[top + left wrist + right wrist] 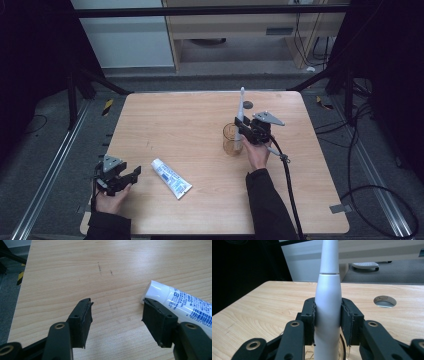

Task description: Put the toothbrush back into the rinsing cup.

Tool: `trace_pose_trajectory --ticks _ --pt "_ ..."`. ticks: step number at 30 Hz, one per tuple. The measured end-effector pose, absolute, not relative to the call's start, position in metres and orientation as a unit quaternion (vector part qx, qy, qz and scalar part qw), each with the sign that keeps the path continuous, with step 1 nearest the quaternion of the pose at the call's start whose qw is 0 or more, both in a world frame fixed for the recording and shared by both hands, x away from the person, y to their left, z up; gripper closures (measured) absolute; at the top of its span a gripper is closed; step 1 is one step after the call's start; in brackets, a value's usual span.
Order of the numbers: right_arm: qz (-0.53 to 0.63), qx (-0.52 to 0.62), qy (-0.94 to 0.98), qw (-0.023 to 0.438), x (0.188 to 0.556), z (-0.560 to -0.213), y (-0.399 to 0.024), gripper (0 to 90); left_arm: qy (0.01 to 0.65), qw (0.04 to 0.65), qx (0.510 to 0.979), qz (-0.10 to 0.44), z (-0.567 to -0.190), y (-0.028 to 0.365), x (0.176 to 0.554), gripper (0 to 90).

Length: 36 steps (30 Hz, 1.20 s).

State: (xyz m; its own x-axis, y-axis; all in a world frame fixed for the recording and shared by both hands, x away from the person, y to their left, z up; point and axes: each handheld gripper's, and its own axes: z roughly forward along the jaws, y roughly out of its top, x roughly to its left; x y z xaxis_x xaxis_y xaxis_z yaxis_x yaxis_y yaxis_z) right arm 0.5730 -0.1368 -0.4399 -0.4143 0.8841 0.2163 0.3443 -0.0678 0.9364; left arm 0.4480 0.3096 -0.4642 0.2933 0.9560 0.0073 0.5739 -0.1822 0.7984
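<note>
A person's right tool (244, 131) grips a white electric toothbrush (240, 112) upright by its handle, jaws pressed to both sides, directly over a clear glass cup (231, 139) standing right of the bench (200, 120) centre. The brush looks to be going into the cup; whether its base already rests inside is hard to judge, since the right gripper view cuts off the handle's lower end and shows just a sliver of glass rim. At seven o'clock from the cup, well apart from it, a toothpaste tube (171, 178) lies flat and untouched, apparently still to be handled. The left tool (131, 176) hangs near the bench's eight o'clock corner, jaws wide apart and empty, the tube's cap end (153, 291) just beyond one jaw. The brush head runs out of frame above.
</note>
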Motion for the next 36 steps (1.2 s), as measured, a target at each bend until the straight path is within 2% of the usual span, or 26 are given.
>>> trace_pose_trajectory --ticks 36 --pt "0.509 0.481 0.669 0.247 0.5645 -0.4398 -0.1413 65.9 0.53 0.354 0.723 0.266 -0.4647 0.3086 0.4482 39.8"
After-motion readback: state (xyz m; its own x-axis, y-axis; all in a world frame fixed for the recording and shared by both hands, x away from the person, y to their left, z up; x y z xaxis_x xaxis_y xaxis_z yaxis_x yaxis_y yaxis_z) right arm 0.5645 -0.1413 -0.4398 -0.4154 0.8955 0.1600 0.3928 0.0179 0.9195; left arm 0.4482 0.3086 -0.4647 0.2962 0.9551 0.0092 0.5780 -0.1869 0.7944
